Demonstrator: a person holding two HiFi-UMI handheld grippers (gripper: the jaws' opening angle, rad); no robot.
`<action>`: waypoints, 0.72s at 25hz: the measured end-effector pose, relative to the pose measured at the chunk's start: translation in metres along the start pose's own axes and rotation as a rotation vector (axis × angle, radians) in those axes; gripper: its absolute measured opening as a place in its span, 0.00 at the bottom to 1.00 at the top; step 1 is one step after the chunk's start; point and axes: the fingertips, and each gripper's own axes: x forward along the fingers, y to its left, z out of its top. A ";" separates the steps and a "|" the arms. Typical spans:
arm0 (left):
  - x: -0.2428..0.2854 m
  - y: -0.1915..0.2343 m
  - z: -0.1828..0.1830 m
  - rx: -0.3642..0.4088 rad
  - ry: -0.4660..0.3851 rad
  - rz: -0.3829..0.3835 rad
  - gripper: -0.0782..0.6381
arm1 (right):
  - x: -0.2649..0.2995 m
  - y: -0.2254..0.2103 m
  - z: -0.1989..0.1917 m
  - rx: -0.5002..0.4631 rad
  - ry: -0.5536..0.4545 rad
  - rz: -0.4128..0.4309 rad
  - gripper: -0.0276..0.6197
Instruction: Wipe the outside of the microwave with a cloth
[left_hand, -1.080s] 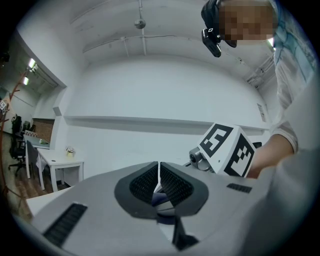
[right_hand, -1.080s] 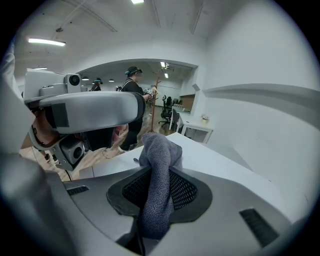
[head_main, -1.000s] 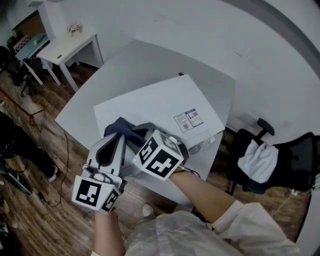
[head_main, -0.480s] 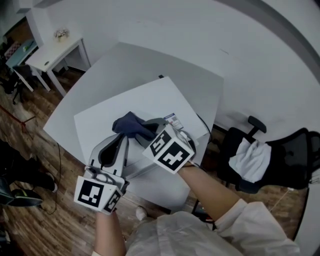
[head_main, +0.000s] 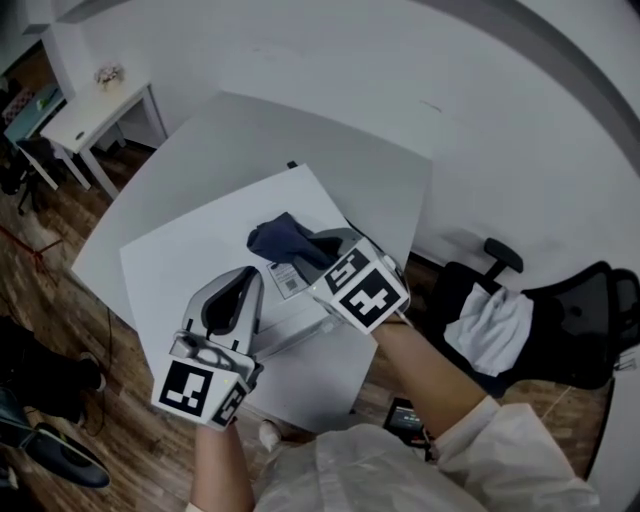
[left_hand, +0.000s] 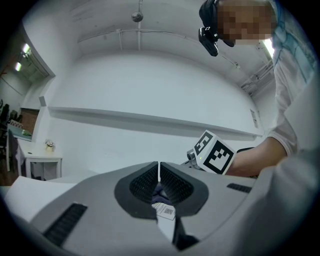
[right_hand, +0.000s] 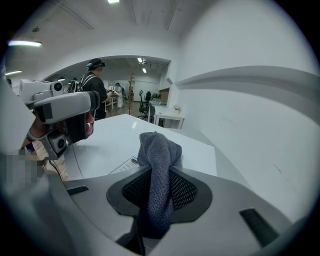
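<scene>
The white microwave (head_main: 180, 275) stands on a grey table, and I see its top from above. My right gripper (head_main: 318, 252) is shut on a dark blue cloth (head_main: 283, 240), which rests bunched on the microwave's top beside a printed label (head_main: 287, 281). In the right gripper view the cloth (right_hand: 159, 150) stands up between the jaws of that gripper (right_hand: 159, 186). To the left, my left gripper (head_main: 246, 290) is shut and empty and lies level over the top. In the left gripper view its pads (left_hand: 150, 180) meet with nothing between them.
The grey table (head_main: 300, 140) runs back to a white wall. A black office chair (head_main: 560, 330) with a white garment on it stands at the right. A small white side table (head_main: 90, 105) is at the far left. People stand in the background (right_hand: 95, 82).
The right gripper has slid the cloth across the microwave's top to the label near its right end. The left gripper has moved the same way alongside it.
</scene>
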 end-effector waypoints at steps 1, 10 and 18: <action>0.005 -0.003 0.001 0.000 0.000 -0.001 0.11 | -0.002 -0.007 -0.002 0.005 0.002 -0.006 0.20; 0.026 -0.008 -0.001 0.021 0.016 0.011 0.11 | 0.005 -0.041 -0.006 0.027 0.012 -0.033 0.20; 0.008 0.018 0.006 0.046 0.035 0.051 0.11 | 0.026 -0.058 0.005 0.058 0.035 -0.104 0.20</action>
